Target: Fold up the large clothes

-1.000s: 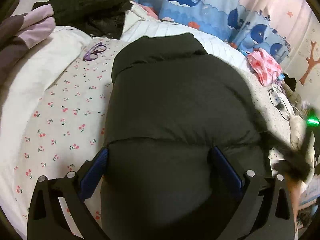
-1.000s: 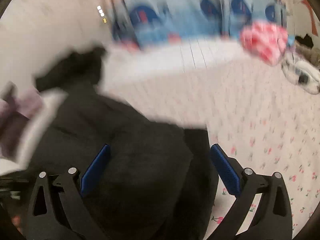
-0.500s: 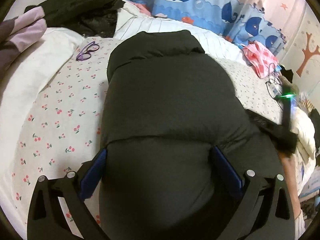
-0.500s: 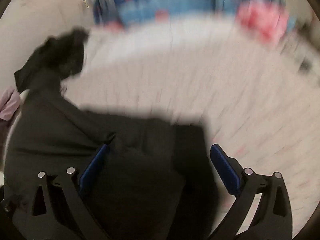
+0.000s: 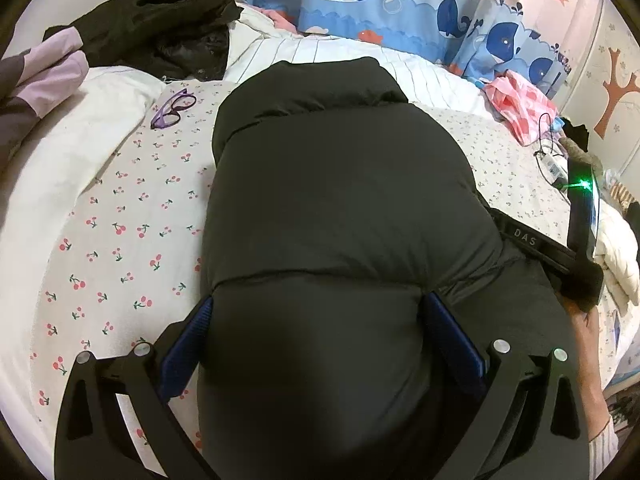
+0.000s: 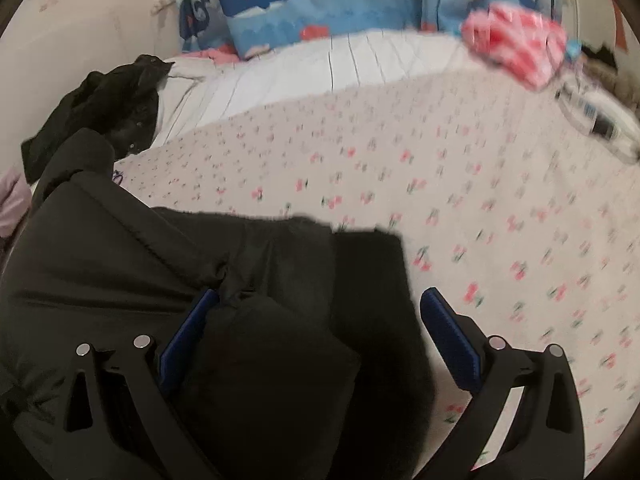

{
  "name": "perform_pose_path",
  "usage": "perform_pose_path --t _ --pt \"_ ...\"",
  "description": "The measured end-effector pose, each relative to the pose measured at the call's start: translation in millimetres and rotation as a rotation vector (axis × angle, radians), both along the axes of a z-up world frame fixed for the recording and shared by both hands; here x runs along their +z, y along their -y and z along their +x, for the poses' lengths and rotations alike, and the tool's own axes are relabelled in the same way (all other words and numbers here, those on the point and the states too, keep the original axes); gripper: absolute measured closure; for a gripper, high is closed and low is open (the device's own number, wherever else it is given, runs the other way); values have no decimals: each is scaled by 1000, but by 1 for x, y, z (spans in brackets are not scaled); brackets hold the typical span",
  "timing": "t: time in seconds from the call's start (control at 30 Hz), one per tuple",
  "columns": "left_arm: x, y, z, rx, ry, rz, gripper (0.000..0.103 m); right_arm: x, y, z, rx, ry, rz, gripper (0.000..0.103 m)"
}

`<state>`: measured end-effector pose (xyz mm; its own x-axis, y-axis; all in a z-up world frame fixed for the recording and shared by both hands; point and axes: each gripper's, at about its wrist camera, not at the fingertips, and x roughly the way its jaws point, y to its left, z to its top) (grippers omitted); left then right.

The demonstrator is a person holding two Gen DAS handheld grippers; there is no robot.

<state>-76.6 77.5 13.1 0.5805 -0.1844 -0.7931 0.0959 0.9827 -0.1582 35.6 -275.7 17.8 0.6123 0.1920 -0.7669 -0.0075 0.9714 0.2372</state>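
A black puffer jacket [image 5: 336,200] lies lengthwise on the cherry-print bedsheet [image 5: 120,232], collar at the far end. My left gripper [image 5: 318,312] is open, its blue pads [image 5: 198,320] straddling the jacket's near end, with the padding bulging between them. At the jacket's right edge the right gripper's black body [image 5: 576,248] shows a green light, a hand behind it. In the right wrist view, the right gripper [image 6: 320,304] is open over a bunched flap of the jacket [image 6: 120,272]. The left finger sits on the fabric and the right finger over the sheet [image 6: 480,200].
A heap of dark clothes [image 5: 160,20] and a lilac garment [image 5: 48,68] lie at the far left. Purple glasses [image 5: 173,106] rest left of the collar. A pink cloth [image 5: 520,104], a cable [image 5: 548,152] and a white padded item [image 5: 616,248] lie on the right. Whale-print curtains [image 5: 380,0] hang behind.
The right gripper has swung in from the right and come down onto the jacket's right edge. The left gripper has stayed over the near end, still open.
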Motion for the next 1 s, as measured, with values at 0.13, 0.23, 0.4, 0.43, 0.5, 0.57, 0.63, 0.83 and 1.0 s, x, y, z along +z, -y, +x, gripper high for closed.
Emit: perform_pose_path --t 0.13,0.23,0.4,0.43,0.5,0.57,0.63,0.83,1.0 --pt "0 1 0 0 1 -2 6 -3 12 -2 13 -18 86 7" --pt "0 1 0 4 2 2 6 12 19 -8 -17 50 131 7" --pt "2 2 0 2 15 4 6 16 14 -10 -20 69 42 7" --pt "2 1 0 2 17 6 6 11 12 -8 -12 51 52 7" --pt "2 2 -1 3 24 20 6 10 17 -6 -8 46 116 7" --pt "3 2 -2 5 33 30 6 13 33 -11 -24 87 252 7" --pt "4 2 -4 3 44 42 6 18 47 -14 -63 116 301 7" --pt "6 3 -6 -4 57 51 6 -3 35 2 -56 -33 99 7" --pt "7 5 -5 -8 57 58 6 -3 25 2 -39 -42 12 7"
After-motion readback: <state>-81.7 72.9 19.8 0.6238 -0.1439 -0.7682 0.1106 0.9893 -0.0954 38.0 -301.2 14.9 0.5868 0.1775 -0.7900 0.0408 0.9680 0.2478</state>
